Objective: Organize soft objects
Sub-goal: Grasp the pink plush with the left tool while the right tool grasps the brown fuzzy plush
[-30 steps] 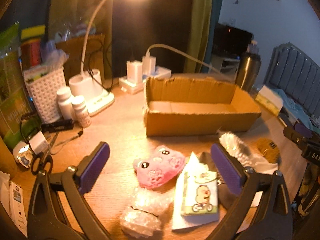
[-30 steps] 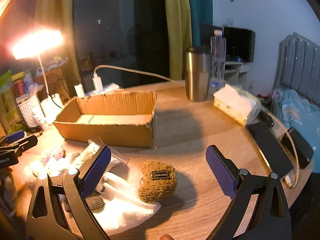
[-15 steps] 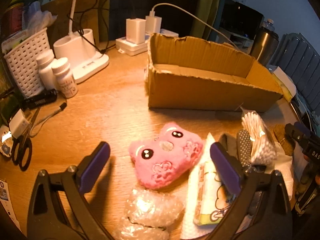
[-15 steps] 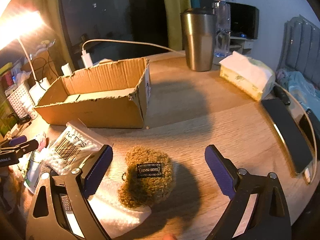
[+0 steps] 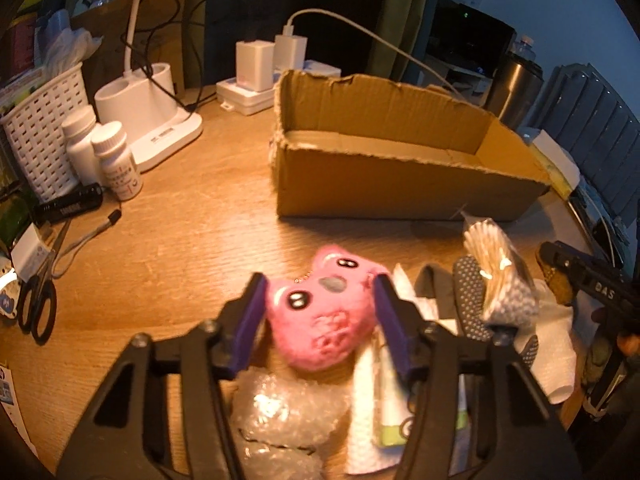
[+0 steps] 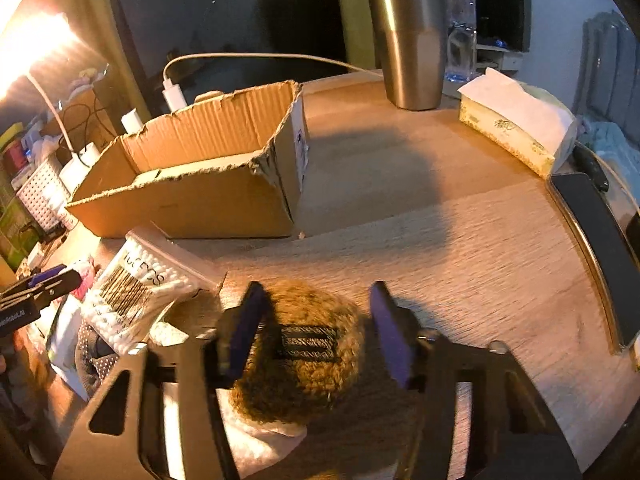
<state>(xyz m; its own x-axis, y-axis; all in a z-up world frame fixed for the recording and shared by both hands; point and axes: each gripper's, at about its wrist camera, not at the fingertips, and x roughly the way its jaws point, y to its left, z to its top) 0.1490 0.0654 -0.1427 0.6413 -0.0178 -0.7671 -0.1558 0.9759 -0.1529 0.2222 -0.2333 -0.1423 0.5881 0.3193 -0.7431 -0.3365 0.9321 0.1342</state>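
A pink plush cat face [image 5: 320, 320] lies on the wooden table, and my left gripper [image 5: 318, 316] has closed its purple pads against both of its sides. A brown fuzzy pouch with a black label [image 6: 300, 356] lies on a white cloth [image 6: 256, 440]. My right gripper [image 6: 316, 328] straddles it, left pad touching and right pad a little off its side. An open cardboard box [image 5: 400, 160] stands behind the pile and also shows in the right wrist view [image 6: 208, 176]. Bubble wrap [image 5: 280, 404], a tissue pack [image 5: 384, 408], a dotted sock [image 5: 472, 304] and a bag of cotton swabs [image 6: 136, 284] lie nearby.
At the left stand a white basket [image 5: 44, 128], two pill bottles [image 5: 108, 156], a lamp base [image 5: 148, 120], chargers [image 5: 272, 60] and scissors [image 5: 36, 308]. At the right are a steel tumbler [image 6: 412, 40], a tissue box [image 6: 516, 124] and a phone [image 6: 596, 248].
Both grippers have moved down and forward onto their objects and narrowed. The left now pinches the pink plush; the right has closed in around the brown pouch.
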